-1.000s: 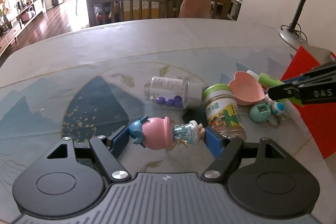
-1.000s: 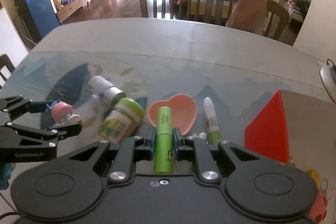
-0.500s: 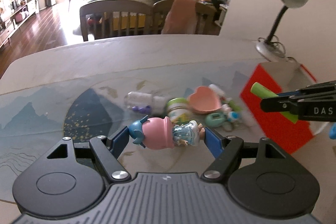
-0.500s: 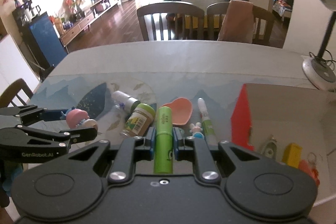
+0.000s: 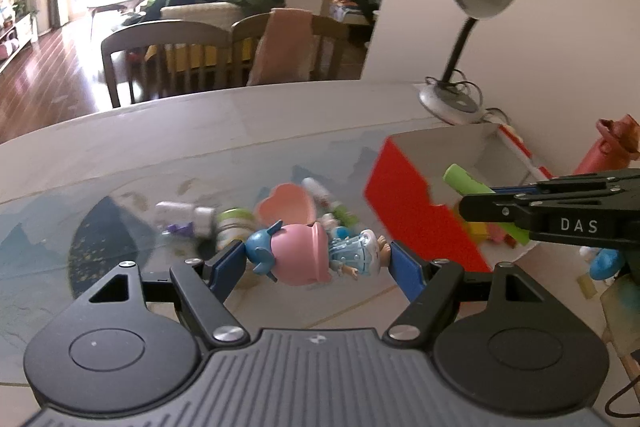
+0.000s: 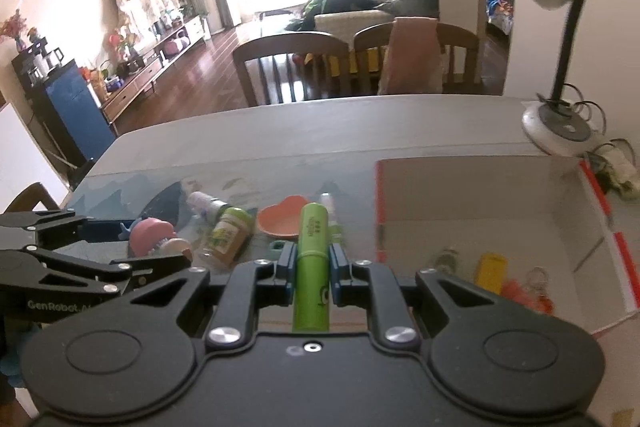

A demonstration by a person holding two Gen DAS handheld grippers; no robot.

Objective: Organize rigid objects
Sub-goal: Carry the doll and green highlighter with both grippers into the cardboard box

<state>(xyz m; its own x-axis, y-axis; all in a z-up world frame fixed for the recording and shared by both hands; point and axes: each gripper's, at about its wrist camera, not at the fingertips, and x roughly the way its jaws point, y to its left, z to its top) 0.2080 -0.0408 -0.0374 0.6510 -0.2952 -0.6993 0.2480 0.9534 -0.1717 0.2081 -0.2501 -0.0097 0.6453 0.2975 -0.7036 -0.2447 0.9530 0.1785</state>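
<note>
My left gripper [image 5: 318, 259] is shut on a pink and blue toy figure [image 5: 304, 255], held sideways above the table; it also shows in the right wrist view [image 6: 154, 239]. My right gripper [image 6: 312, 259] is shut on a green tube [image 6: 313, 263], which also shows in the left wrist view [image 5: 468, 183] near the box's left wall. The red and white open box [image 6: 480, 195] stands on the table at the right, with a yellow block [image 6: 490, 267] and small items inside.
On the table lie a green-lidded jar [image 6: 226, 239], a clear bottle [image 6: 204, 205], a pink heart-shaped dish [image 6: 280, 219] and a marker [image 6: 330, 211]. A desk lamp [image 6: 560, 115] stands behind the box. Chairs [image 6: 292, 67] stand at the far edge.
Both grippers have risen and moved right toward the box, each with its object. The box now shows more fully from above.
</note>
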